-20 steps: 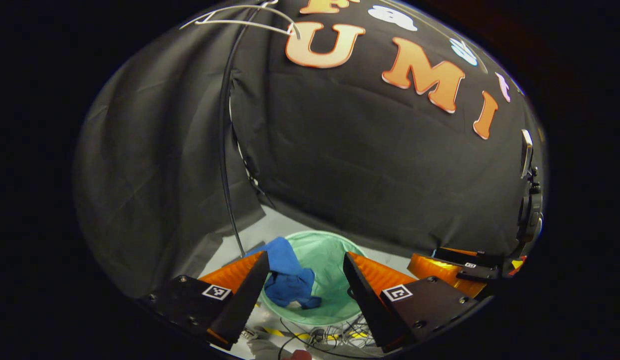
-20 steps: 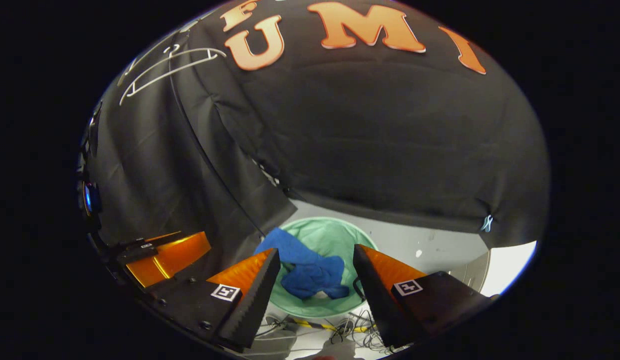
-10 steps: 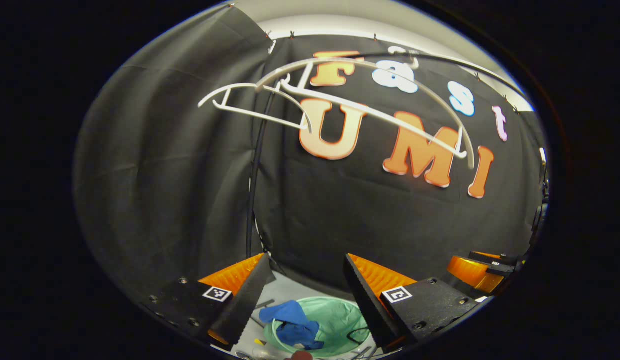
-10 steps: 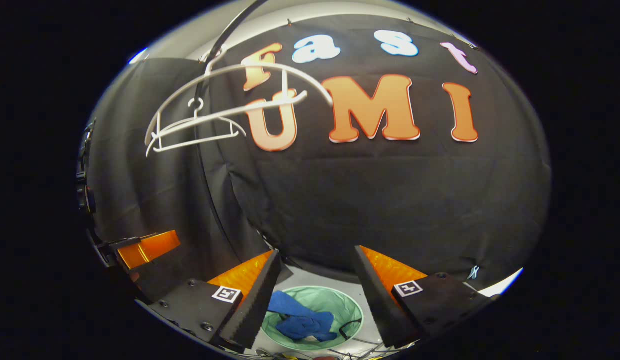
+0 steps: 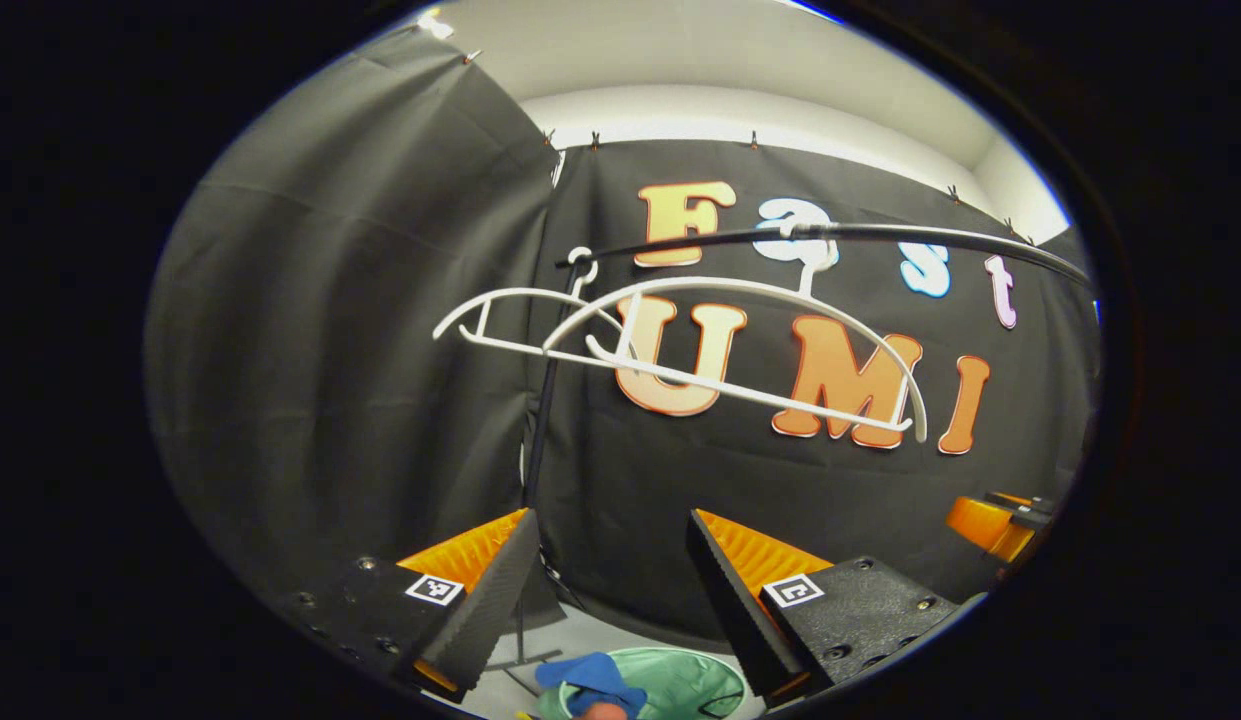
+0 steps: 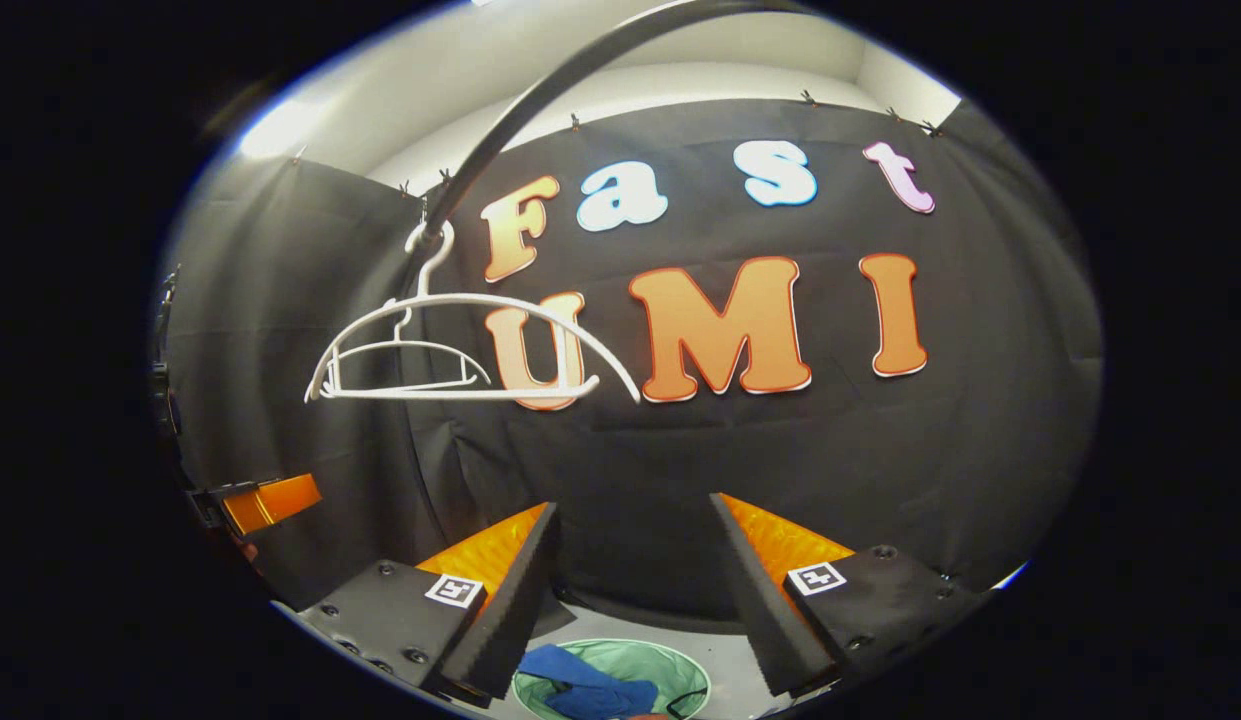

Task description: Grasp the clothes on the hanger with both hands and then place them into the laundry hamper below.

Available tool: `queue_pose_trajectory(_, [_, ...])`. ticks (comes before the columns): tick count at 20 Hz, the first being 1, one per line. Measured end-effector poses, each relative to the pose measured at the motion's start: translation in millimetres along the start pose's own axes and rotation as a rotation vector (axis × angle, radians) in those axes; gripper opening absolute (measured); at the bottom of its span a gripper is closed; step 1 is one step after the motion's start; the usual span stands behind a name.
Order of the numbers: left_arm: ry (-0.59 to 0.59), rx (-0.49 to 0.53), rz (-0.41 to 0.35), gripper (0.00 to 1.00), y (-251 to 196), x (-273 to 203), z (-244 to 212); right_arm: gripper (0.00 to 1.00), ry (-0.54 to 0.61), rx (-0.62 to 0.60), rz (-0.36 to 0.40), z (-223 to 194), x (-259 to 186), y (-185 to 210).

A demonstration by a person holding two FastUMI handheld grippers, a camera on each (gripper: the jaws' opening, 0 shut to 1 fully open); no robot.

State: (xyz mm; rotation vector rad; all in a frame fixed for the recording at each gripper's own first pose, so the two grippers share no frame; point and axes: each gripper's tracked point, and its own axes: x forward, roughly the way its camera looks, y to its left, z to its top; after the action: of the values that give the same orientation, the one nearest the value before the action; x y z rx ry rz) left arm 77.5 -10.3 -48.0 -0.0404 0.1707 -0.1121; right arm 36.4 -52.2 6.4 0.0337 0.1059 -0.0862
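Now | both jaws spread, bare | crumpled blue clothes (image 6: 590,692) in round mesh hamper (image 6: 670,668)

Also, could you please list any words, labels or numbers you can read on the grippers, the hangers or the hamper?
None can be read.
Left gripper: square black-and-white markers, a coded pattern, no words.
Right gripper: the same kind of markers, no words.
White hangers: no print to be seen.
Green hamper and blue garment: no label visible; too small to tell.
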Motion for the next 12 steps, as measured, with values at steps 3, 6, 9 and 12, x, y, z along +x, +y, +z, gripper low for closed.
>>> queue_pose_trajectory(3, [-0.046,0.005,0.004,0.9,-4,-5,17,0.95,-0.039,-0.005,0.015,20,-11,-5])
queue_pose_trajectory(6, [-0.087,-0.011,-0.006,0.9,-9,-9,31,0.95,-0.064,0.024,0.022,24,-16,0])
queue_pose_trajectory(9, [-0.102,-0.009,-0.011,0.9,-11,-11,34,0.95,-0.064,0.012,0.026,22,-15,-1])
queue_pose_trajectory(12, [-0.105,-0.007,-0.021,0.89,-13,-13,35,0.95,-0.075,-0.007,0.03,25,-19,-1])
